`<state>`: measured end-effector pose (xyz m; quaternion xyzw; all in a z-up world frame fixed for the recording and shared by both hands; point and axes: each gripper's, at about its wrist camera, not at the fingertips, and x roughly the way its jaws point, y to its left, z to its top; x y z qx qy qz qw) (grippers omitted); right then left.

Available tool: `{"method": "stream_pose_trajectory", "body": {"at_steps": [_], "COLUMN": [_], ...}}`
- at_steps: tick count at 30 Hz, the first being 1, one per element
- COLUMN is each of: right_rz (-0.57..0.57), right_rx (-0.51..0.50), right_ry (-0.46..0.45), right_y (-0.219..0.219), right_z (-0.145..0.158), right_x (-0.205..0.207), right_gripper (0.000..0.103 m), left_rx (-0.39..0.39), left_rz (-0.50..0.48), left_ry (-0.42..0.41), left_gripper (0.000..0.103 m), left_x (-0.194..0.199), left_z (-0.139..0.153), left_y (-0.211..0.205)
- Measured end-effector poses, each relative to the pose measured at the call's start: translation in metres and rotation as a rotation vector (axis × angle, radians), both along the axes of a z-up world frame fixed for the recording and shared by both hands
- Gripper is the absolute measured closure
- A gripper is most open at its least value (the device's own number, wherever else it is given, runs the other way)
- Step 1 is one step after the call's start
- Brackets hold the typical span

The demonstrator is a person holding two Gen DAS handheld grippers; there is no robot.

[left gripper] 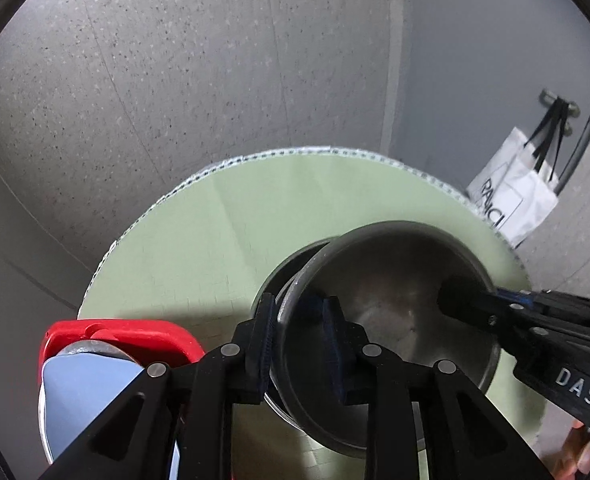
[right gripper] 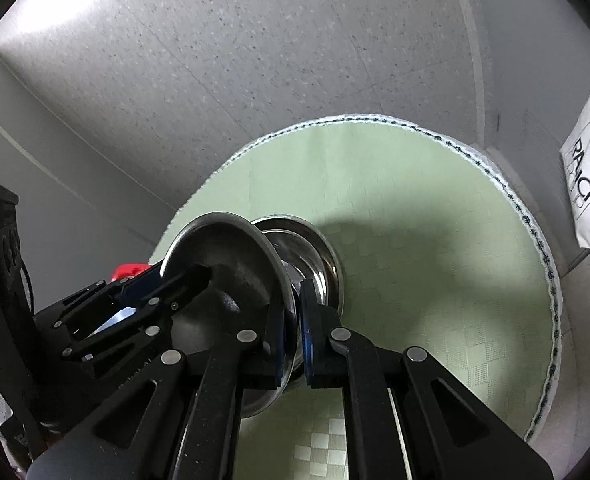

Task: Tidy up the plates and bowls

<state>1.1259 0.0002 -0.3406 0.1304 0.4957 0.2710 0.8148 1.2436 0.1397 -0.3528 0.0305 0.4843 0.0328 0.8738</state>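
A steel bowl (left gripper: 395,300) (right gripper: 231,248) hangs tilted just above the round table with a green cloth (left gripper: 215,220) (right gripper: 415,200). My right gripper (right gripper: 297,332) is shut on the bowl's near rim; in the left wrist view it (left gripper: 455,296) comes in from the right. My left gripper (left gripper: 299,332) (right gripper: 179,280) straddles the opposite rim, one finger outside and one inside. A gap shows beside the inner pad, so the jaws stand slightly open. A second steel bowl (left gripper: 291,264) (right gripper: 319,256) sits on the cloth directly behind and below the tilted one.
A red rack (left gripper: 115,332) (right gripper: 129,270) with a pale plate (left gripper: 87,384) in it stands at the table's left edge. A white paper bag (left gripper: 507,196) (right gripper: 587,184) hangs on the wall at the right. Speckled grey floor surrounds the table. A hand (left gripper: 583,452) shows at the lower right.
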Motion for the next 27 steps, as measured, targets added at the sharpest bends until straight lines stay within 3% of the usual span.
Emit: {"method": "stream_pose_trajectory", "body": {"at_steps": [4, 11, 15, 17, 20, 23, 27], "right_rz": [-0.008, -0.034, -0.040, -0.055, -0.084, -0.125, -0.173], "right_rx": [-0.037, -0.083, -0.115, -0.119, -0.108, -0.119, -0.094], "right_ry": [-0.010, -0.027, -0.056, -0.070, -0.082, -0.118, -0.143], "right_y": [0.007, 0.013, 0.018, 0.016, 0.009, 0.000, -0.014], "right_z": [-0.003, -0.004, -0.001, 0.002, 0.010, 0.023, 0.041], "right_x": [-0.001, -0.003, -0.005, -0.006, -0.007, -0.010, -0.013], "right_gripper": [0.096, 0.090, 0.089, 0.087, 0.072, 0.046, 0.032], "left_rx": [0.012, 0.031, 0.031, 0.033, 0.014, -0.008, -0.039], "left_rz": [0.001, -0.001, -0.003, -0.003, -0.002, 0.005, 0.018], "left_ry": [0.012, 0.028, 0.025, 0.018, 0.005, -0.014, -0.037], "left_gripper": [0.080, 0.052, 0.048, 0.041, 0.037, 0.034, 0.032], "left_x": [0.013, 0.031, 0.036, 0.036, 0.037, 0.034, 0.031], "left_z": [-0.012, -0.032, -0.038, -0.037, -0.033, -0.024, -0.012], "left_y": [0.001, 0.002, 0.002, 0.004, 0.008, 0.017, 0.029]}}
